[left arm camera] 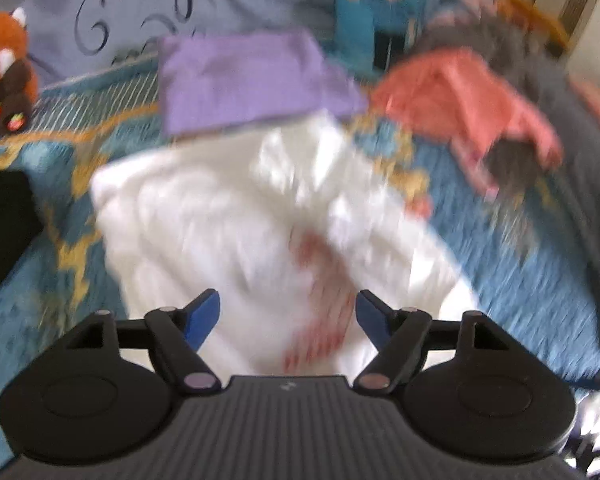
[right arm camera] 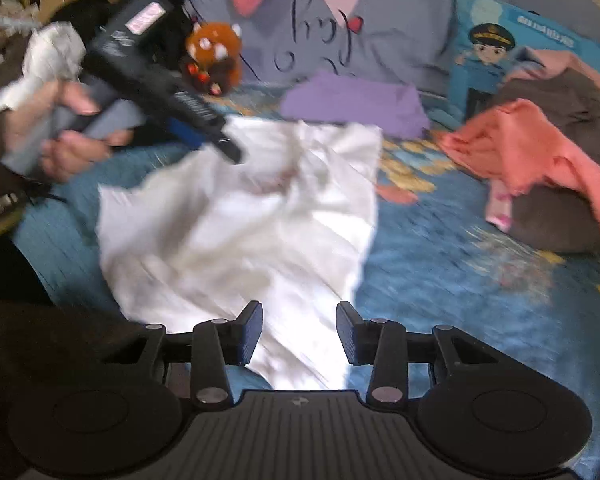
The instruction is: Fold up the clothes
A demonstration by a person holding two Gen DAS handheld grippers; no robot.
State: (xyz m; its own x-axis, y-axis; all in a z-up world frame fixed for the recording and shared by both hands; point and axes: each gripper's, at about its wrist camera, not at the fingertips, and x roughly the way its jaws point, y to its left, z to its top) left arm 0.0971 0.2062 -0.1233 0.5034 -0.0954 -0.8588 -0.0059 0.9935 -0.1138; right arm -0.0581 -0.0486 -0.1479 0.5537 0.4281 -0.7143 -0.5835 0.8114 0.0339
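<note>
A crumpled white garment [left arm camera: 228, 216] with a red print [left arm camera: 320, 304] lies on the blue patterned bedspread [left arm camera: 480, 248]. My left gripper [left arm camera: 288, 314] hovers open over its near part, nothing between the blue fingers [left arm camera: 202, 316]. In the right wrist view the white garment [right arm camera: 236, 232] spreads ahead, and my right gripper [right arm camera: 299, 332] is open above its near edge. The left gripper's body [right arm camera: 160, 84], held by a hand [right arm camera: 60, 132], reaches over the garment's far left corner. Both views are blurred by motion.
A folded purple garment [left arm camera: 252, 80] lies behind the white one. A salmon garment [left arm camera: 468, 100] drapes over a brown-grey pile [right arm camera: 556, 216] at the right. A red-panda plush [right arm camera: 216, 56], a lilac pillow [right arm camera: 380, 20] and a cartoon cushion [right arm camera: 496, 56] line the back.
</note>
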